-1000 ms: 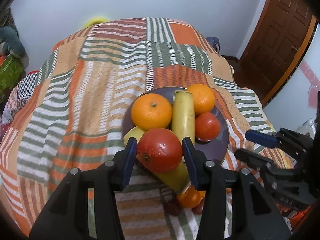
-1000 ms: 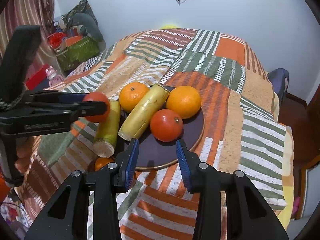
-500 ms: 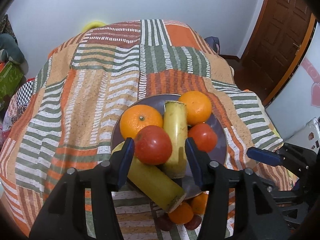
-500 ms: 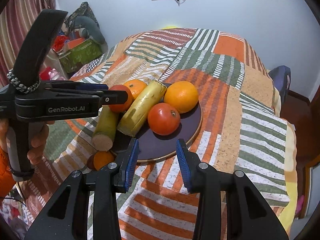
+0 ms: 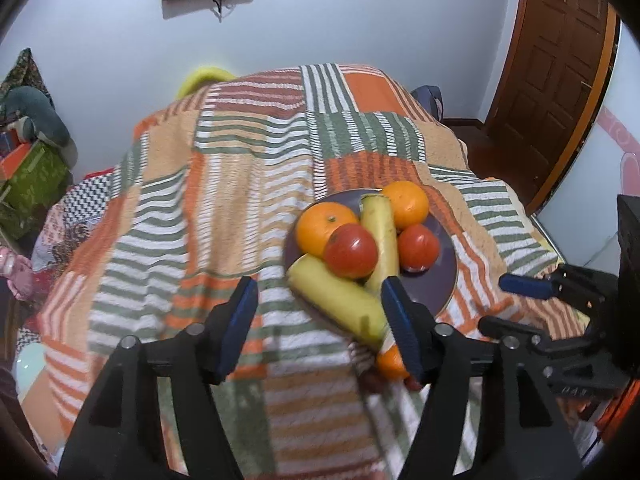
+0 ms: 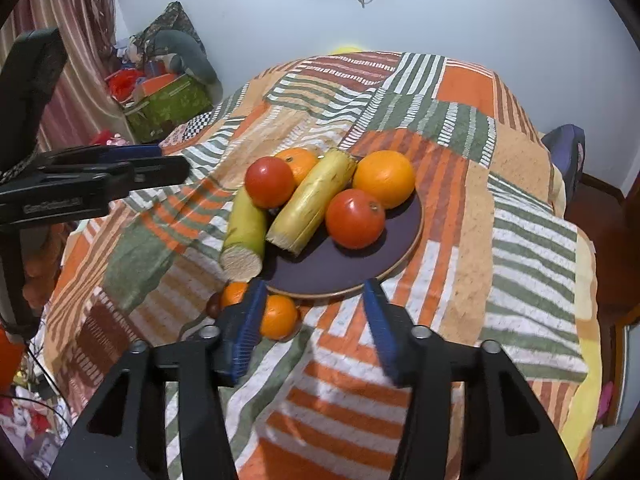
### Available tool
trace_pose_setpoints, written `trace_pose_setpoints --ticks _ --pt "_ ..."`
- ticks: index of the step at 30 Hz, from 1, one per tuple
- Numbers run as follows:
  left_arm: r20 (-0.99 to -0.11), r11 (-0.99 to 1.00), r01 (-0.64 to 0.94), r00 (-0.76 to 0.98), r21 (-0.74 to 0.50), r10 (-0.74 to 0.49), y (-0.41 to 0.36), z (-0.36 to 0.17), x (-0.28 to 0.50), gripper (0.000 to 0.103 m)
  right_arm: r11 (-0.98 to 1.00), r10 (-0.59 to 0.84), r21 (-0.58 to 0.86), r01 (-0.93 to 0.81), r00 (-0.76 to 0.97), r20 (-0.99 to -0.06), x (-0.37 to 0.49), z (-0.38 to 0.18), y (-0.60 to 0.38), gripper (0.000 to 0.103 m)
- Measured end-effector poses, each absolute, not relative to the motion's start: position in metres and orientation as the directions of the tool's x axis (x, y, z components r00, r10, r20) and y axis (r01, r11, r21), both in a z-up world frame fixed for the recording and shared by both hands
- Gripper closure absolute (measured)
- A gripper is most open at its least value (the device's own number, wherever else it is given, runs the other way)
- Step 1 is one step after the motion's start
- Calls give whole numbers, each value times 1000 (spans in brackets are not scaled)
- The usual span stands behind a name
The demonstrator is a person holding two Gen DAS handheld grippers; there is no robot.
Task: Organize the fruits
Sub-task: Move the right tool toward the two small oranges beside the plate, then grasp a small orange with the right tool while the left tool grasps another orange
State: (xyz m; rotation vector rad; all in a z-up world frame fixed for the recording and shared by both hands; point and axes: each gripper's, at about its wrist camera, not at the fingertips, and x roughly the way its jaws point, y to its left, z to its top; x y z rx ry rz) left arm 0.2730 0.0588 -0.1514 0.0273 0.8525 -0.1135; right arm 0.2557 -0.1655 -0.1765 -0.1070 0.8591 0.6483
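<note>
A dark purple plate (image 6: 340, 272) (image 5: 442, 280) on the patchwork blanket holds two oranges, two red tomatoes and a yellow cut stalk. A second yellow stalk (image 6: 245, 236) leans over the plate's left rim. One tomato (image 5: 351, 251) (image 6: 269, 182) rests on top of the pile, touched by no finger. My left gripper (image 5: 319, 296) (image 6: 168, 162) hangs back from the plate, its jaws opening with nothing pressed between them. My right gripper (image 6: 315, 296) (image 5: 508, 306) hovers over the plate's near rim, its jaws also opening and holding nothing.
Two small oranges (image 6: 280, 316) and a dark brown fruit (image 6: 214, 304) lie on the blanket (image 6: 520, 240) just off the plate's near-left rim. Boxes and clutter (image 6: 168, 100) stand at the left. A wooden door (image 5: 560, 60) is at the right.
The left gripper let go of the tomato, which now rests on the pile, then drew back to the left with wider jaws. The right gripper's jaws have widened.
</note>
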Motion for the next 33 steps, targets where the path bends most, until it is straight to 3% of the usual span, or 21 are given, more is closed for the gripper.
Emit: trace_pose_setpoints --ticks 18,22,29,33 --pt "-826 998 33 560 -52 -62 118 -190 211 36 830 453 192 -524 430 -781 235 -199 -156 54" --pt "-830 996 59 551 -63 -85 109 -198 215 36 826 452 202 -527 403 -796 242 -208 -149 63" --pt "-833 991 120 540 -62 -118 83 -206 230 36 803 476 241 -544 344 -810 258 -222 -136 64" --pt "-836 986 154 532 -65 -138 69 -211 237 36 780 504 271 -563 311 -806 263 -226 -134 74"
